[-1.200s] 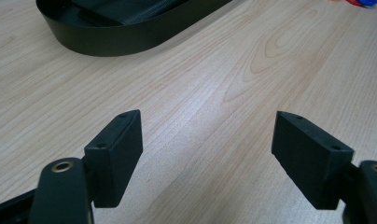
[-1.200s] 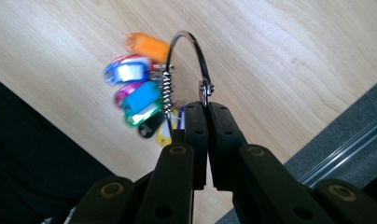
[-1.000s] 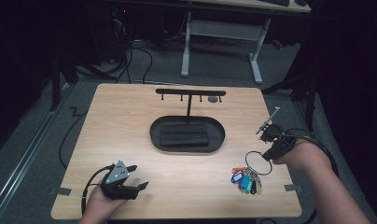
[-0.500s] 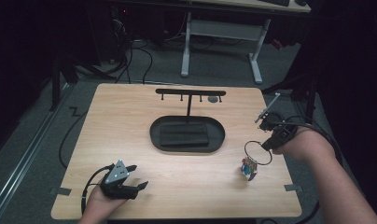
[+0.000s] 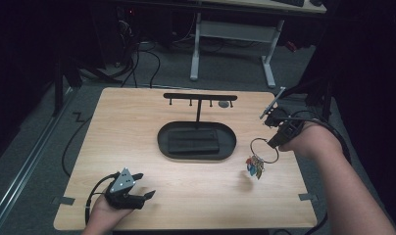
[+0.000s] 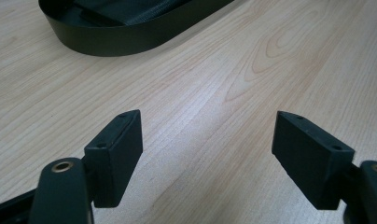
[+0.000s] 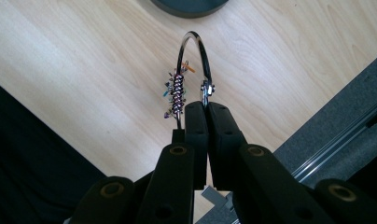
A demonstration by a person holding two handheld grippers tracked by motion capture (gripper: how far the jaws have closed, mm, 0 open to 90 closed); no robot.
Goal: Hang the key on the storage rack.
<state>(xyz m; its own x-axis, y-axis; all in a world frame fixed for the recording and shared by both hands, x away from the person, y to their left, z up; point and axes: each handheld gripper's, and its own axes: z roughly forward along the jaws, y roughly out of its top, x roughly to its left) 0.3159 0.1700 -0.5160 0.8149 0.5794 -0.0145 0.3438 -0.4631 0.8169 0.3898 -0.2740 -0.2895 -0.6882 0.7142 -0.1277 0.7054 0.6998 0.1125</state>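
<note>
The right tool pinches a large metal key ring between its closed jaws at the right side of the tabletop, and the ring hangs clear of the wood with a bunch of coloured keys dangling below it. In the right gripper view the ring arches up from the black jaws, which press together on its wire, and the stacked key heads sit on its left leg. The left tool rests at the near left of the tabletop, held by a hand, its jaws spread wide with nothing between them (bare wood shows in the gap in the left gripper view). A black oval tray lies in the middle of the tabletop, to the left of the ring, and a black T-shaped rack with small hooks stands just beyond it.
</note>
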